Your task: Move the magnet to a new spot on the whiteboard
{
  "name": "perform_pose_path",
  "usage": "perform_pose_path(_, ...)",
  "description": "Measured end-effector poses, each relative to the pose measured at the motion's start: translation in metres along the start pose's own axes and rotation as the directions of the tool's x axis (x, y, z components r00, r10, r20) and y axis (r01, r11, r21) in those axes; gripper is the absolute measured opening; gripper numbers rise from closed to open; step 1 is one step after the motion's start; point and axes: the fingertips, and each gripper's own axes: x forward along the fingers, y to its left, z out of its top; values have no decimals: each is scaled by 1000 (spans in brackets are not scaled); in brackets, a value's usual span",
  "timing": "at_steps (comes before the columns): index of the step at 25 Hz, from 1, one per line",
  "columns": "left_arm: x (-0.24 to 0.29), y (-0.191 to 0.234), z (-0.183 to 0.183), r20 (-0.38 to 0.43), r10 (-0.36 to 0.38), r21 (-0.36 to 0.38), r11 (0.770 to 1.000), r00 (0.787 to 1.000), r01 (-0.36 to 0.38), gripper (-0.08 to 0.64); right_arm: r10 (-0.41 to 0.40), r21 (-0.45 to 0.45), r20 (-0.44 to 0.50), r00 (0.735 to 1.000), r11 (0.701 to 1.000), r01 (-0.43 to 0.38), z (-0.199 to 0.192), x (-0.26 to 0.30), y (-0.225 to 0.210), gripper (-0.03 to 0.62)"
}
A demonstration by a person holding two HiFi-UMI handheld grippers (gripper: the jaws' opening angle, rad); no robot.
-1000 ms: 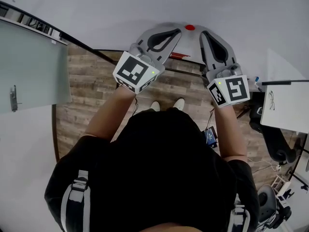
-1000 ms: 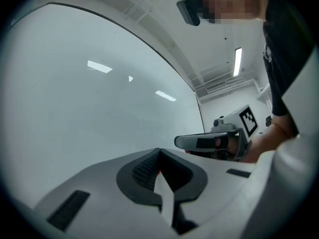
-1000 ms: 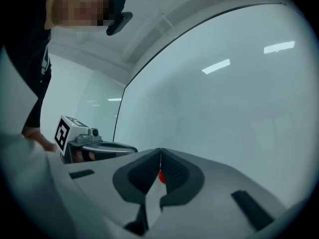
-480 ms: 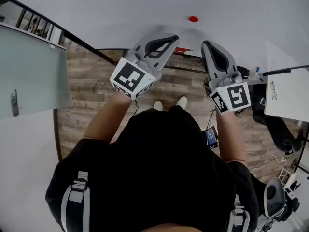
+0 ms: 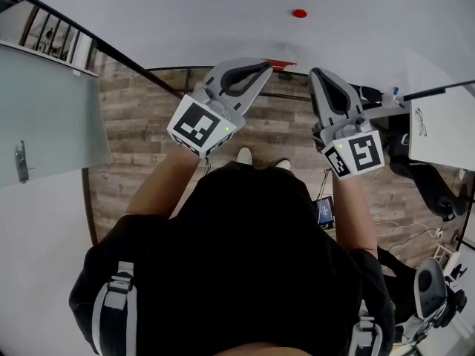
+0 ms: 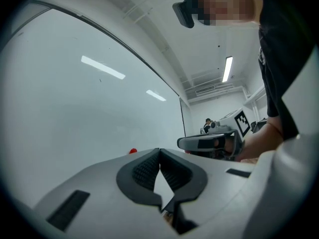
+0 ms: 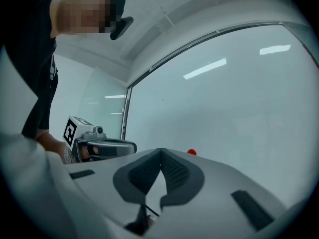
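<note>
A small red round magnet sticks on the whiteboard, alone, above and between the two grippers. It peeks over the jaws in the left gripper view as the magnet and in the right gripper view as the magnet. My left gripper is shut with nothing in it and hangs below and left of the magnet. My right gripper is shut and empty too, a little below the magnet. Neither touches the board's magnet.
The whiteboard's lower tray holds a red marker. A glass door stands at the left. An office chair and a white desk are at the right, over a wood floor.
Both grippers have drawn back from the board, away from the magnet. The magnet stays stuck where it was, now well clear of the right gripper's tips.
</note>
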Motion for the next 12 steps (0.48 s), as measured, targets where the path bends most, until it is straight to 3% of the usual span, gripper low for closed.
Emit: perform_pose_path(12, -23, -61, -5, -3, 33, -7, 999, 999, -33, 5, 91, -9, -8, 996, 996, -91, -9, -45, 38, -6)
